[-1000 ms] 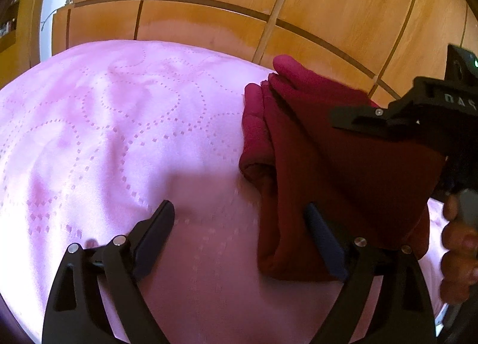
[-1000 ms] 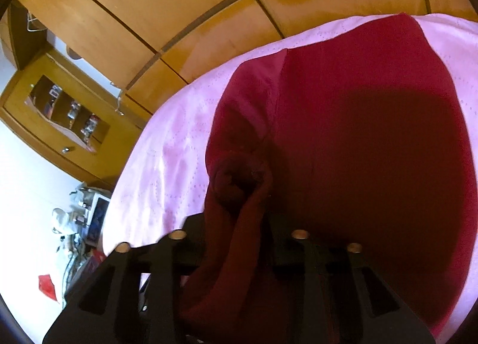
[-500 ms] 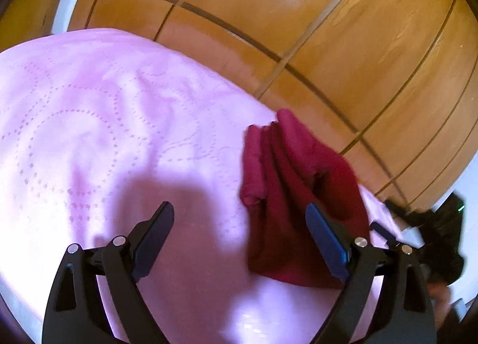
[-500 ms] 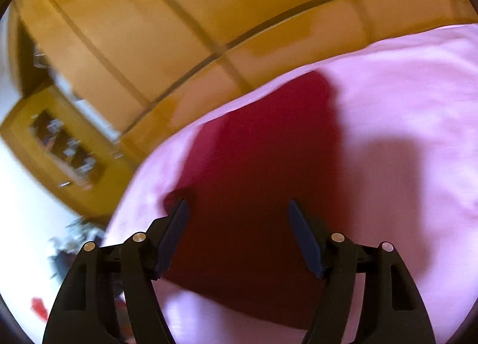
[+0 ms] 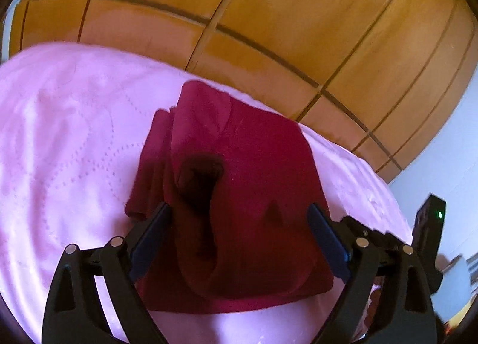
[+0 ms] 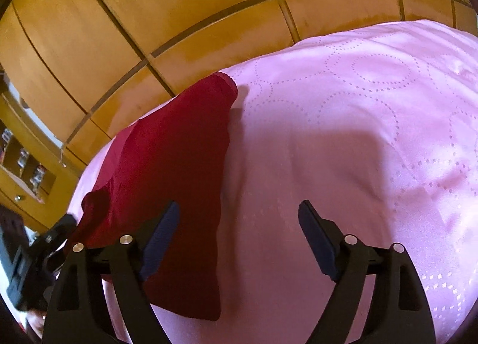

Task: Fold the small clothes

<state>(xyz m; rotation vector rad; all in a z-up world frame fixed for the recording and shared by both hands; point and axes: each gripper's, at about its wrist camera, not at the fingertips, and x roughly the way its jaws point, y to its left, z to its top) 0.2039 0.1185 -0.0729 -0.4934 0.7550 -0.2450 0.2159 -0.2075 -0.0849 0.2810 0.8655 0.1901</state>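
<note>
The dark red garment (image 5: pixel 239 194) lies folded on the pink quilted bedspread (image 5: pixel 74 134), close to the bedspread's far edge, where the wooden panelled wall (image 5: pixel 269 15) rises behind it. Its long axis runs from the near side toward that far edge, and a loose bunched fold (image 5: pixel 149 170) shows along its left side in the left wrist view.

The left gripper (image 5: pixel 239 227) hovers with its 2 fingers spread wide, straddling the garment's width: the cloth sits directly ahead of and between the fingers, yet neither pad presses on it. The right gripper (image 6: pixel 239 230) has just been opening its jaws, and nothing lies gripped between them; they stand wide over bare bedspread. From this gripper the garment (image 6: pixel 167 182) lies to the left, its right edge passing just under the left finger (image 6: pixel 158 236), while the right finger hangs well apart from the cloth.

So the left hand looks the nearer and better centred. The coming move likely turns on that bunched left fold: the left fingers would need to shift toward it to tidy it, while the right gripper would have to travel left to meet the cloth.
</note>
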